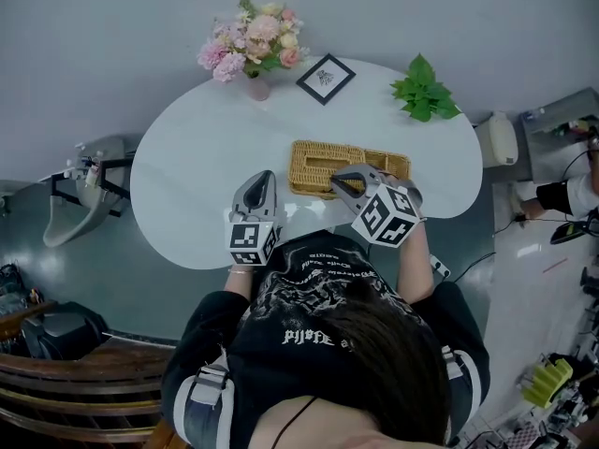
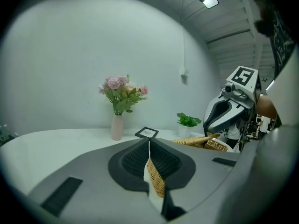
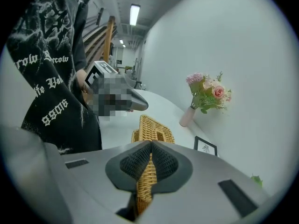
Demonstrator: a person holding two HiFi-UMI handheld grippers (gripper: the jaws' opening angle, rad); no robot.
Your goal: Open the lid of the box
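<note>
White rounded table (image 1: pixel 201 148) beside pale wall (image 2: pixel 70 55)

Likely a lab with a staged home corner. The white table (image 1: pixel 187 185) bears flowers (image 1: pixel 255 45) at 11 o'clock and a plant (image 1: pixel 424 90) at 1 o'clock. Loose gear (image 1: pixel 547 382) crowds the floor at 4 o'clock.

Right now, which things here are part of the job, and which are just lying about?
Part of the job: wicker box; left tool; right tool, gripping the wicker.
Just lying about: vase of flowers; picture frame; green plant.
</note>
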